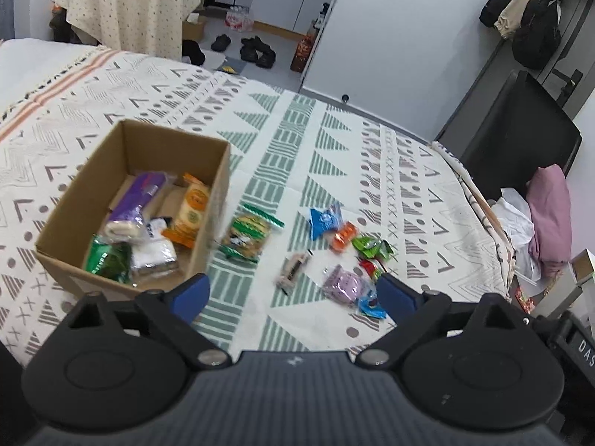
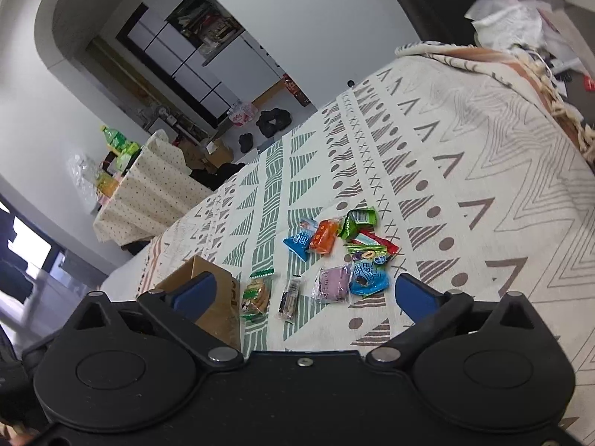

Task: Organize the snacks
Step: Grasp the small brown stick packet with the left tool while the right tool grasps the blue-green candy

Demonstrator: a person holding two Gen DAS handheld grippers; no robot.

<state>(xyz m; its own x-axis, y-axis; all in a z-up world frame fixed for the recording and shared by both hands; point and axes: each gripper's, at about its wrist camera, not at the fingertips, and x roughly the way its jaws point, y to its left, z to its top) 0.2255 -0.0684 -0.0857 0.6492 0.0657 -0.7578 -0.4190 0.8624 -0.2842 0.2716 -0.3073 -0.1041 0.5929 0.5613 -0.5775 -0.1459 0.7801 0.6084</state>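
A cardboard box (image 1: pixel 78 204) stands on the patterned bed cover (image 1: pixel 297 141) and holds several snack packs, among them a purple pack (image 1: pixel 139 199) and an orange pack (image 1: pixel 191 210). Loose snacks lie to its right: a green-edged cracker pack (image 1: pixel 247 234), a brown bar (image 1: pixel 293 268), a lilac pack (image 1: pixel 344 284), a blue pack (image 1: pixel 321 221). My left gripper (image 1: pixel 293 291) is open and empty above the near bed edge. My right gripper (image 2: pixel 305 293) is open and empty; beyond it lie the cracker pack (image 2: pixel 256 295), the bar (image 2: pixel 290 299), the lilac pack (image 2: pixel 333 283) and the box corner (image 2: pixel 219 297).
A black chair (image 1: pixel 513 141) and a pink cushion (image 1: pixel 550 215) stand past the bed's right edge. A cloth-covered table (image 1: pixel 126 3) stands beyond the far side, with shoes (image 1: pixel 256 50) on the floor. The bed's right edge (image 2: pixel 550 85) drops off near clutter.
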